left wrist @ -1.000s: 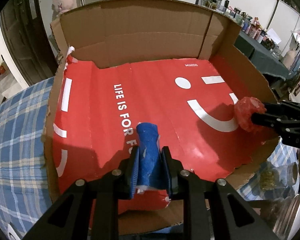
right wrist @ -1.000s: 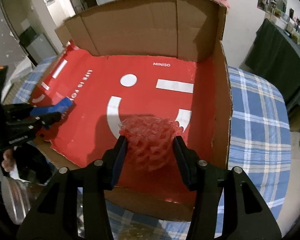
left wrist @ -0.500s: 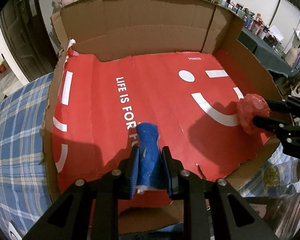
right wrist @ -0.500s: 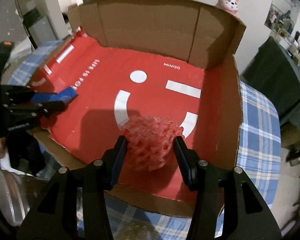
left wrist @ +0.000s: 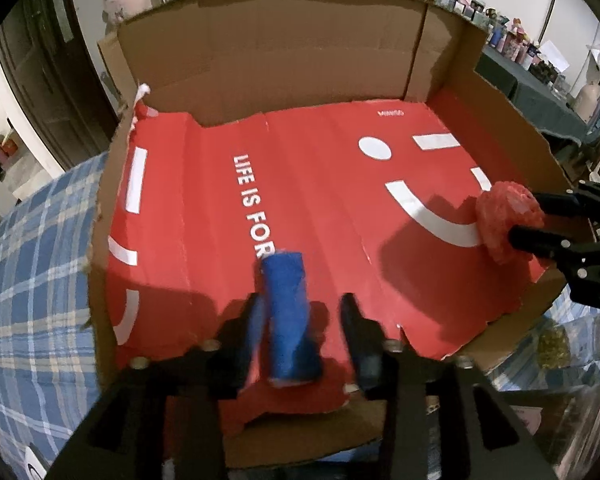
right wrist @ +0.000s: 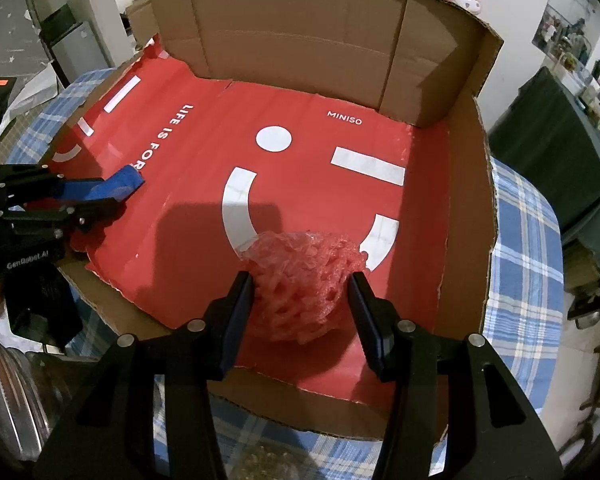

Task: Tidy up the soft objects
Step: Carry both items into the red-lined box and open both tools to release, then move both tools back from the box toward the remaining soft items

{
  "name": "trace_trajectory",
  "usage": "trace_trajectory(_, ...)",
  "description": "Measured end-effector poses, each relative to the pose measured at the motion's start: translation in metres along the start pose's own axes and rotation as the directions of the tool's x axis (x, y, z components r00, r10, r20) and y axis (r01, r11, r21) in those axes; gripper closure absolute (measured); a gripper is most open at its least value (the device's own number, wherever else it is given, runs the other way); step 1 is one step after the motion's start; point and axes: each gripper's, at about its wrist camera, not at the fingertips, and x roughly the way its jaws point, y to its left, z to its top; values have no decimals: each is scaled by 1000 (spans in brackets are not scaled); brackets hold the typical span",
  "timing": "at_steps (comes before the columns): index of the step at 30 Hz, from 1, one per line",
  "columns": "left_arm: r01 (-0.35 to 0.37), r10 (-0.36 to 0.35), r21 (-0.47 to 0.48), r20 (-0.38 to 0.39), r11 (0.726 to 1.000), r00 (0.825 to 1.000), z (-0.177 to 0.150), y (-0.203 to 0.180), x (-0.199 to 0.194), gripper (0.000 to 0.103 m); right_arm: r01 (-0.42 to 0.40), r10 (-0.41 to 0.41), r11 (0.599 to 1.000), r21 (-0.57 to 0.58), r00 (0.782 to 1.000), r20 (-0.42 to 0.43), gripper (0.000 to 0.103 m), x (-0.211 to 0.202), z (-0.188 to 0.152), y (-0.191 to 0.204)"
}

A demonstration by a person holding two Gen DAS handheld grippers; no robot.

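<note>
Left gripper (left wrist: 300, 320) jaws just opened, spread around blue roll (left wrist: 290, 316) – it could roll off-spot. Right gripper (right wrist: 300, 304) pinches red mesh ball (right wrist: 304, 284) – springy, may bounce from box (right wrist: 300, 28).

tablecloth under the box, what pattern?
Blue and white plaid tablecloth beneath the cardboard box; clearest in the right wrist view.

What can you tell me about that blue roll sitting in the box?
The blue roll is a short cylinder that looks like wound soft fabric or bandage wrap, matte, with a slightly ragged lower end. It lies near the front edge of the cardboard box, on its red printed liner, between the fingers of the left hand-held gripper. The jaws have just been opening; a clear gap shows on its right side.
</note>
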Motion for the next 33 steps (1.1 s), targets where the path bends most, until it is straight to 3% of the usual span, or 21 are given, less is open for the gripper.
trace_trajectory(4,-12,12,-3,40,1000,999,1,1,-8,33,-2,2,1000,4,1000,1,48,0,-1,-1)
trace_trajectory(8,-10,11,-7,65,1000,998,1,2,-14,30,-14,14,1000,9,1000,8,44,-2,-2,-2)
trace_trajectory(16,-56,59,-20,173,998,983,-4,1,-44,9,-18,18,1000,2,999,47,36,-14,-3,4)
trace_trajectory(20,-107,111,-30,233,994,966,-8,1,-63,4,-20,20,1000,-1,996,87,32,-28,-4,8)
trace_trajectory(22,-113,119,-38,256,993,959,-11,1,-72,3,-20,20,1000,1,994,111,22,-36,-5,10)
trace_trajectory(25,-124,131,-44,282,991,950,-14,0,-83,1,-18,18,1000,1,988,156,21,-51,-8,13)
trace_trajectory(33,-173,177,-43,350,984,920,-29,-10,-109,0,-32,24,999,23,959,281,11,-93,-24,18)
